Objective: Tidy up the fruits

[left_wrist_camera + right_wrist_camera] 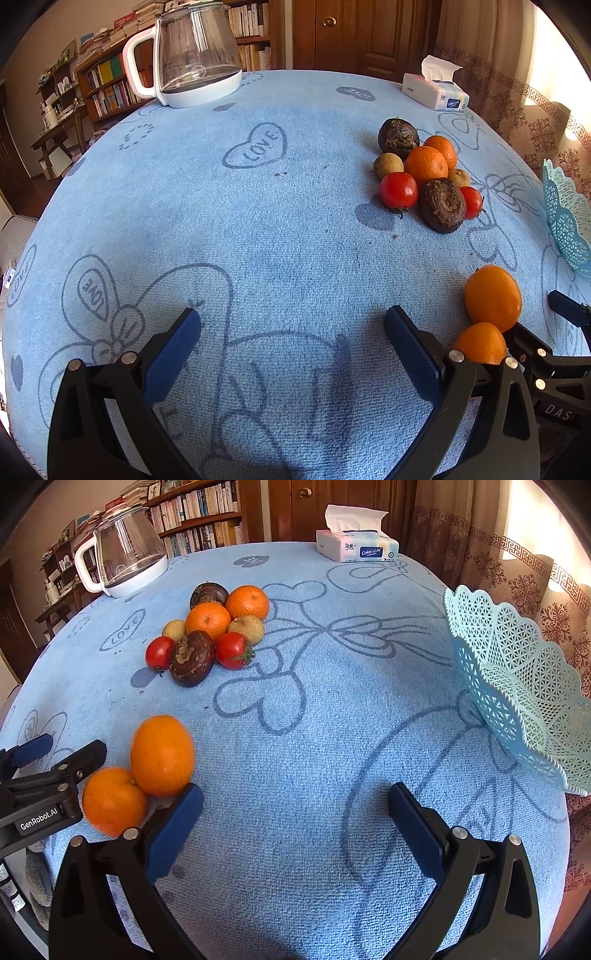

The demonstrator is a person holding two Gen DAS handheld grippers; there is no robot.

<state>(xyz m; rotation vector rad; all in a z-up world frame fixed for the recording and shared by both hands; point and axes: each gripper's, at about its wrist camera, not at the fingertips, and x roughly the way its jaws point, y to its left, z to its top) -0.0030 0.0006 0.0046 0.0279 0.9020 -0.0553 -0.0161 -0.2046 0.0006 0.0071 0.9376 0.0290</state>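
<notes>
A heap of fruit [207, 627] lies mid-table: two oranges, two red tomatoes [398, 190], two dark round fruits [441, 205] and two small brown ones. Two more oranges [162, 755] [113, 800] sit close to the near edge, between the two grippers. My left gripper [291, 328] stands open over bare cloth, with those oranges [493, 297] just right of its right finger. My right gripper [295, 805] is open too; its left finger touches or nearly touches the larger orange. A light-blue lattice basket [517, 686] stands empty at the right edge.
A glass kettle with a white base [195, 55] stands at the far left of the blue towel-covered table [258, 229]. A tissue box [356, 546] sits at the far edge. Bookshelves, a wooden door and curtains lie beyond.
</notes>
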